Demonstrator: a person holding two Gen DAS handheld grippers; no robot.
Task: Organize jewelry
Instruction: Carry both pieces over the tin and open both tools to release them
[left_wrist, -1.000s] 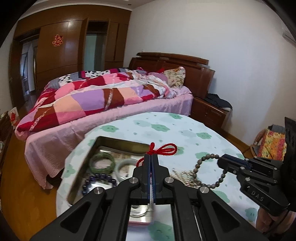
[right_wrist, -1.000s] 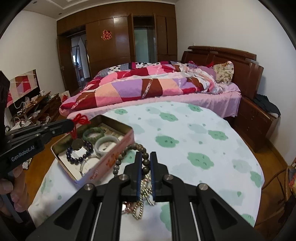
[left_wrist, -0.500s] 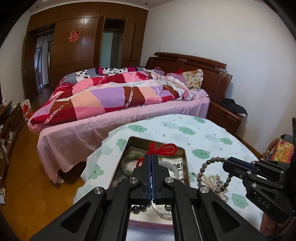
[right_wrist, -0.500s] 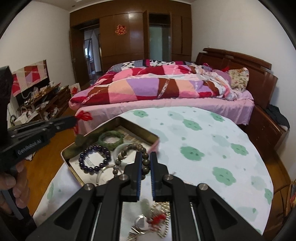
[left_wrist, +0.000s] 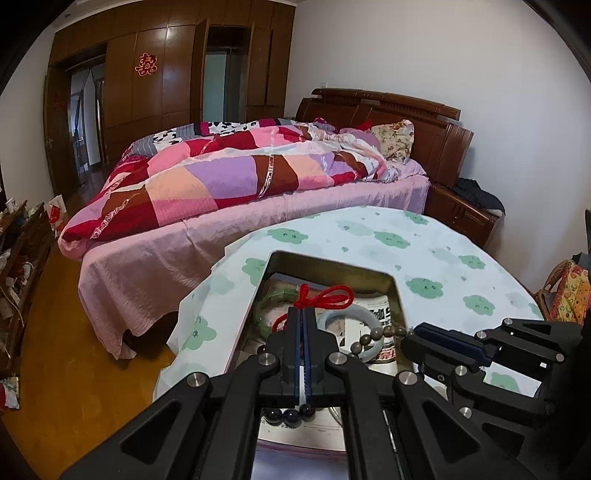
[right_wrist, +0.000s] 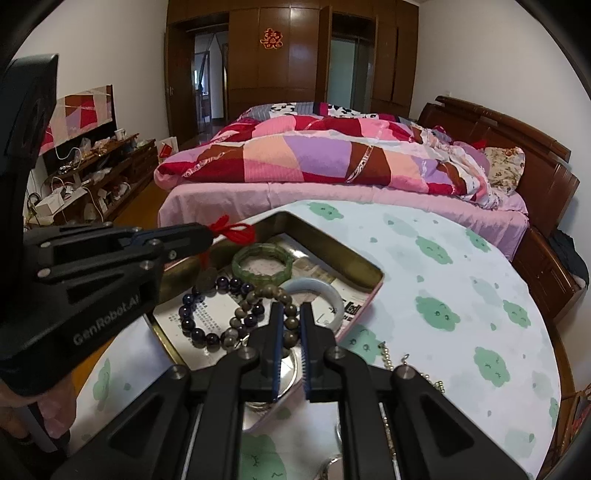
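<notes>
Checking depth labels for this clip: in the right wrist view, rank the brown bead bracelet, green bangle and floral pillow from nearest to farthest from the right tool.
1. brown bead bracelet: at the right tool, between its fingers.
2. green bangle: farther back in the tin, left of centre.
3. floral pillow: far right, on the bed.

Brown bead bracelet (right_wrist: 258, 295) — over tin (right_wrist: 332, 251)

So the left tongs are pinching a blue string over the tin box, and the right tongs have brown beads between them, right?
Almost. The string is red, not blue: the left wrist view shows the left tongs shut on a red cord knotted above the tin box. The rest holds: in the right wrist view, the right tongs have the brown bead bracelet between them.
</notes>
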